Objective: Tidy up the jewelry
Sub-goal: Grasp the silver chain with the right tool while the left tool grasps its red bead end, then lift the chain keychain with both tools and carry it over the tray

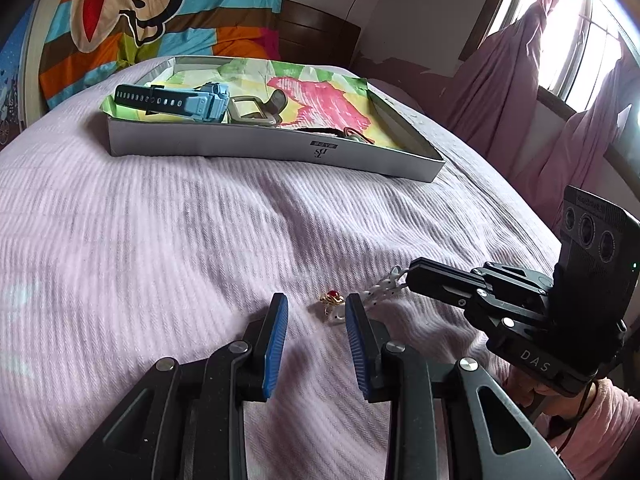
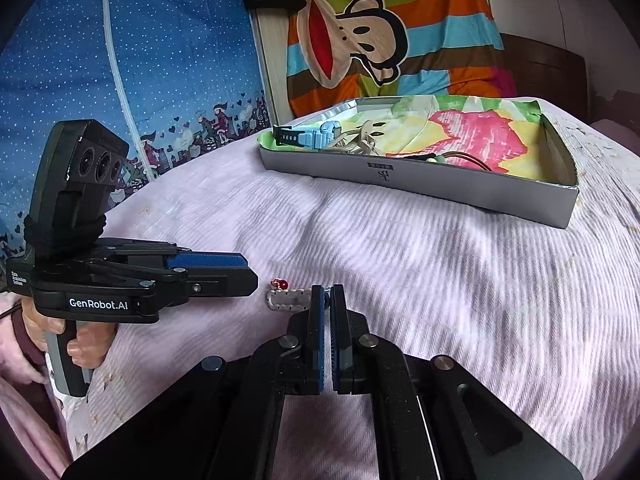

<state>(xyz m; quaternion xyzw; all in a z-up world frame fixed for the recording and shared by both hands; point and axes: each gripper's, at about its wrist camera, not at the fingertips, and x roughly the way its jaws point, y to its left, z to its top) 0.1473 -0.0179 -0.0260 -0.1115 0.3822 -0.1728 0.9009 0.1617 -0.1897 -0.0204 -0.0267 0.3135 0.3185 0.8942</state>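
Note:
A small gold ring with a red stone (image 1: 331, 299) lies on the pink bedspread, just ahead of my left gripper (image 1: 316, 312) and close to its right blue pad (image 1: 356, 340). The jaws stand apart and do not touch the ring. Beside the ring lies a white dotted band (image 1: 384, 288). My right gripper (image 1: 409, 276) comes in from the right and is shut on that band. In the right wrist view the band (image 2: 286, 300) runs between the closed pads of the right gripper (image 2: 329, 291), the ring (image 2: 280, 283) sits behind it, and the left gripper (image 2: 250, 272) points at them from the left.
A shallow grey box (image 1: 260, 144) lined with colourful paper stands further back on the bed. It holds a blue watch (image 1: 180, 100), a beige buckle piece (image 1: 250, 114) and a dark cord (image 2: 468, 158). Striped cartoon bedding (image 1: 140, 20) is behind, and curtains hang right.

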